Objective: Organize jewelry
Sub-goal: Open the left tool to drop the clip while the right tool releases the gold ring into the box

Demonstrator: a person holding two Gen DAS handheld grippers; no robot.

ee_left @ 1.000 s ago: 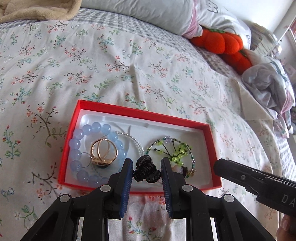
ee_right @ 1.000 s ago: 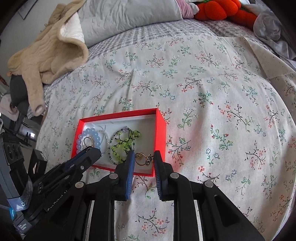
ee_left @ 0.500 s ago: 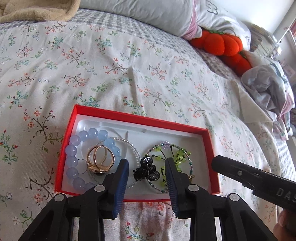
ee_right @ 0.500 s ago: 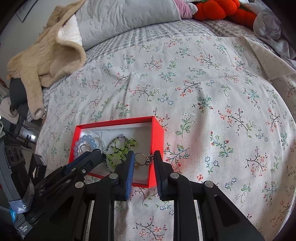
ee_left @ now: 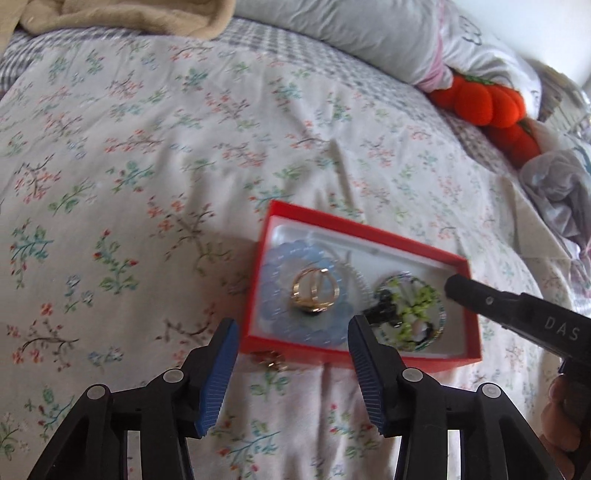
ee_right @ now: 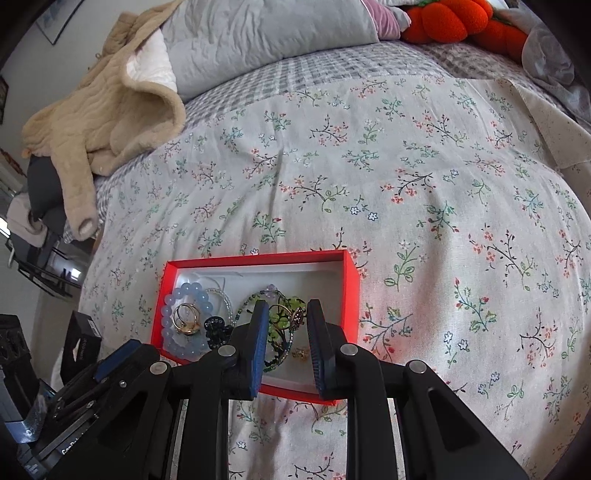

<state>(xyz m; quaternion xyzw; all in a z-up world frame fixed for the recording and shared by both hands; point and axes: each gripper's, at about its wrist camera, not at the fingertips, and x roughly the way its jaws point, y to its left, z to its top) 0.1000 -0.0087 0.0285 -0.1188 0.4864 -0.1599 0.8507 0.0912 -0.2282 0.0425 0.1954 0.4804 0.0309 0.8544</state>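
Note:
A red box (ee_left: 364, 363) (ee_right: 352, 280) with a white lining lies on the floral bedspread. It holds a blue bead bracelet (ee_left: 275, 266) (ee_right: 184, 290), gold rings (ee_left: 314, 291) (ee_right: 186, 319), a black hair clip (ee_left: 382, 308) (ee_right: 216, 328) and a green beaded bracelet (ee_left: 415, 310) (ee_right: 280, 317). My left gripper (ee_left: 290, 349) is open and empty at the box's near left corner. My right gripper (ee_right: 284, 325) hangs over the box's right half, holding a gold ring with a dark jewelled top (ee_right: 291, 315) between its pads. A small gold piece (ee_left: 271, 360) lies on the bedspread before the box.
A beige fleece jacket (ee_right: 99, 110) and grey pillows (ee_right: 266, 33) lie at the head of the bed. Orange plush pumpkins (ee_left: 487, 103) and crumpled cloth (ee_left: 557, 188) are at the far right. Black cases (ee_right: 79, 343) stand off the bed's left side.
My left gripper let go of the black hair clip into the box, opened wide and shifted left. My right gripper moved forward over the box with the ring.

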